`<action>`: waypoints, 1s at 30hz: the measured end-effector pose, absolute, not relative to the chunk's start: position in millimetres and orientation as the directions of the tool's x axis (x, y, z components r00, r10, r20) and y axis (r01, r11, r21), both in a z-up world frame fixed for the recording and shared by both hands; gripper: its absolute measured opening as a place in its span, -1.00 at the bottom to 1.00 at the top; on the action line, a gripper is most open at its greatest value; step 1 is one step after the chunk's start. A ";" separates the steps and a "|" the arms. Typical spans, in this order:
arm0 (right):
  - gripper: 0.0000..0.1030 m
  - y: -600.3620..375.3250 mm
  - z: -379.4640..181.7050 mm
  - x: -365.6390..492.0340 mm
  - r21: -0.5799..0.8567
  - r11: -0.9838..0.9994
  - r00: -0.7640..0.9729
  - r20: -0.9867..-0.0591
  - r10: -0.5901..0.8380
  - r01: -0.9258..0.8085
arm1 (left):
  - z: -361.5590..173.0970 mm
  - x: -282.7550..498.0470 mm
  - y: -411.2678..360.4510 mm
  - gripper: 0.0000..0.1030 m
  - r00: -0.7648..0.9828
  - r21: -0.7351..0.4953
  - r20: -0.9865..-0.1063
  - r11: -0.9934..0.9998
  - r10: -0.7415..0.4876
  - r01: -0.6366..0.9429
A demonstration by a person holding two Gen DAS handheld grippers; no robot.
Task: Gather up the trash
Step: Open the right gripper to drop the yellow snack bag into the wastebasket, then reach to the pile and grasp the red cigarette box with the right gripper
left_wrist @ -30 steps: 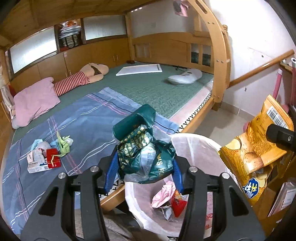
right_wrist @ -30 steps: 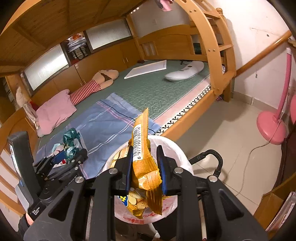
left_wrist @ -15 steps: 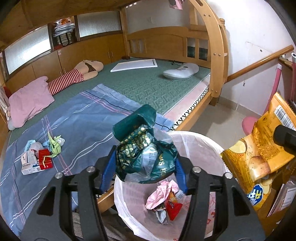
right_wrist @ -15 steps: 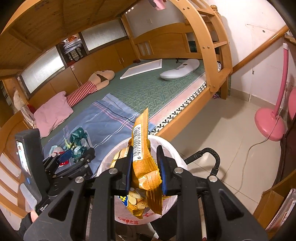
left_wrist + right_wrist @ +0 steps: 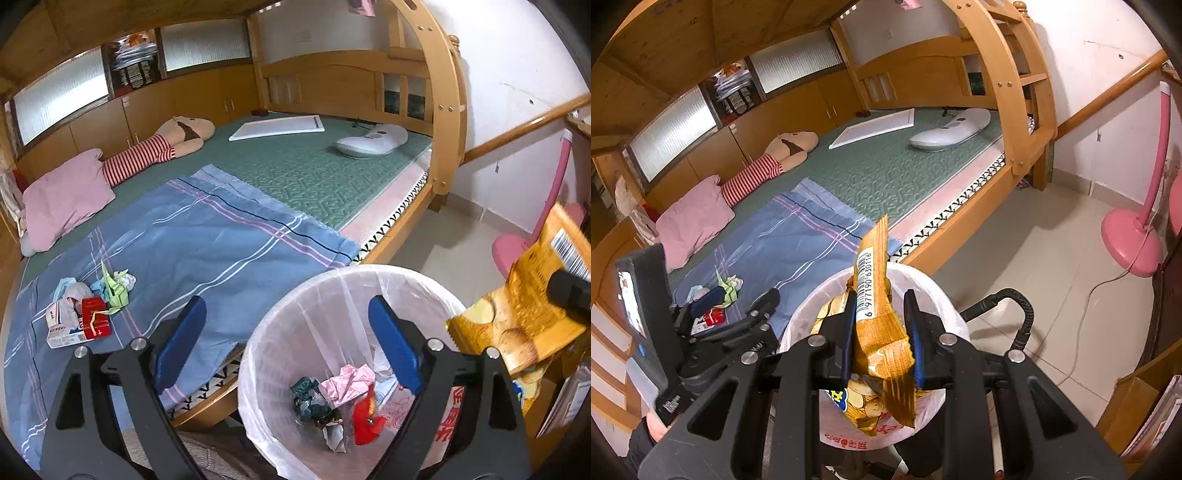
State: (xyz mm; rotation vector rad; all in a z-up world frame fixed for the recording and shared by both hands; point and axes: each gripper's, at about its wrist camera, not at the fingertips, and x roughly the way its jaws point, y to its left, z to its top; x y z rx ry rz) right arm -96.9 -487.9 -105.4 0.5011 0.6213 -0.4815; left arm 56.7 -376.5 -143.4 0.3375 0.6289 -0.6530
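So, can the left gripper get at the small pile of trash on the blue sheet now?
Probably yes: the left gripper is opening with nothing between its pads, and nothing stands between it and the trash pile on the blue sheet.

The mouth of the trash bin (image 5: 354, 280), lower centre of the left wrist view, lies unblocked between the wide, still opening jaws of the left gripper (image 5: 286, 332); only a few scraps sit at its bottom. At the right edge the chip bag (image 5: 524, 317) hangs beside the rim. In the right wrist view that bag fills the right gripper (image 5: 882, 332), hiding much of the bin. Bare floor (image 5: 1034, 258) spreads to the right, up to the pink fan base (image 5: 1130, 243).
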 end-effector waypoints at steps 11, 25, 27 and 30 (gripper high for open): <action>-0.45 -482.8 -130.3 -61.6 0.275 0.803 0.677 -0.708 -0.203 0.528 | -131.3 79.5 -339.9 0.73 0.654 0.054 -0.619 0.806 -0.436 0.589; -0.26 -472.1 -133.2 -44.8 0.215 0.821 0.639 -0.737 -0.218 0.528 | -119.0 93.9 -312.1 0.73 0.670 0.007 -0.602 0.836 -0.434 0.548; -0.22 -469.2 -131.1 -38.9 0.220 0.829 0.647 -0.734 -0.206 0.514 | -116.6 94.0 -304.7 0.73 0.676 0.001 -0.596 0.842 -0.433 0.539; -0.16 -458.6 -129.6 -21.7 0.229 0.848 0.664 -0.727 -0.178 0.478 | -113.0 95.8 -288.6 0.73 0.697 0.006 -0.584 0.857 -0.415 0.516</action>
